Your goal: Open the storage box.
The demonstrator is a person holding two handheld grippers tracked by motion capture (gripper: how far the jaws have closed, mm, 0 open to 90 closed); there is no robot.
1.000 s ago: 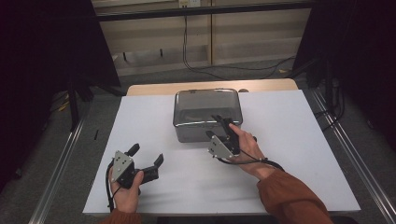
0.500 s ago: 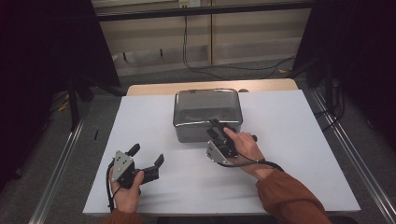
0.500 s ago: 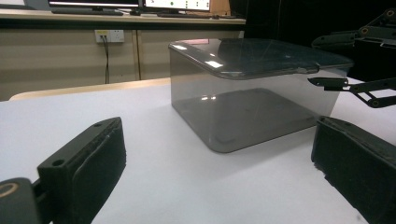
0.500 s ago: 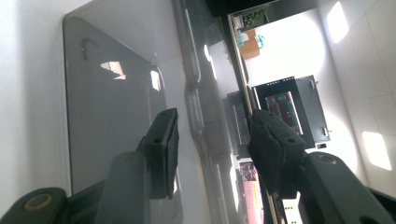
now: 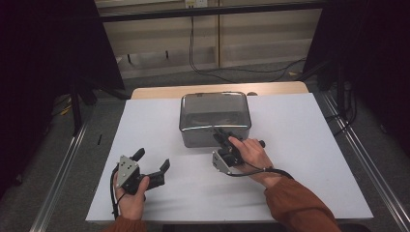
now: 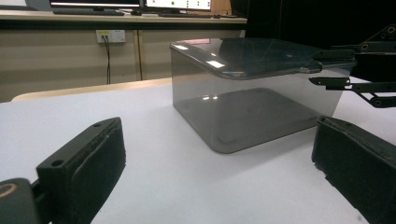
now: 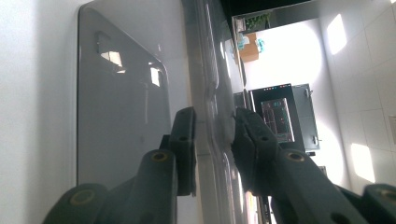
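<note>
At box (image 5: 214,118) lid edge — right gripper (image 5: 223,137) jaws closing on it.

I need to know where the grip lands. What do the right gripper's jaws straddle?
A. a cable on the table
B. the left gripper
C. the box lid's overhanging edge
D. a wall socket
C: the right gripper has just been closing, with the smoky box's lid edge between its jaws.

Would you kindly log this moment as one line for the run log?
right tongs: closing on lid edge of grey box, rim between pads | left tongs: open, on white table, apart from box
</note>
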